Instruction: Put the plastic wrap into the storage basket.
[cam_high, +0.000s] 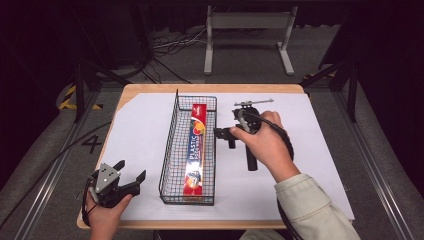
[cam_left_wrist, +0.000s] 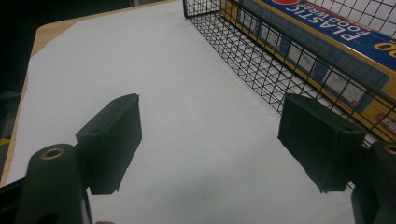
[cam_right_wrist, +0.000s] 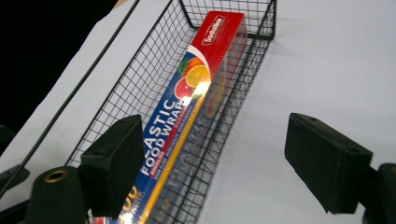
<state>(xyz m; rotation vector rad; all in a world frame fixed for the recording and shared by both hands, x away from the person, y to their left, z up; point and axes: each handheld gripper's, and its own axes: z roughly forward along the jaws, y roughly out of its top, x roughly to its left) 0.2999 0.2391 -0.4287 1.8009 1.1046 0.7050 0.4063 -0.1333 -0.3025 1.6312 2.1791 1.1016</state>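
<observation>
High view: plastic wrap box (cam_high: 195, 150) lies lengthwise in wire basket (cam_high: 170, 150) on desk | left gripper (cam_high: 131, 175) wide, empty | right gripper (cam_high: 226, 138) wide, empty beside basket | likely approach: descend squarely across box's narrow width, clear of mesh.

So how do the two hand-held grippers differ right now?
The left hand-held gripper sits at the table's near left corner, away from the wire basket; the right hand-held gripper is farther up, close beside the basket's right wall. Left points right and away, right points left. Both are open and hold nothing.
</observation>
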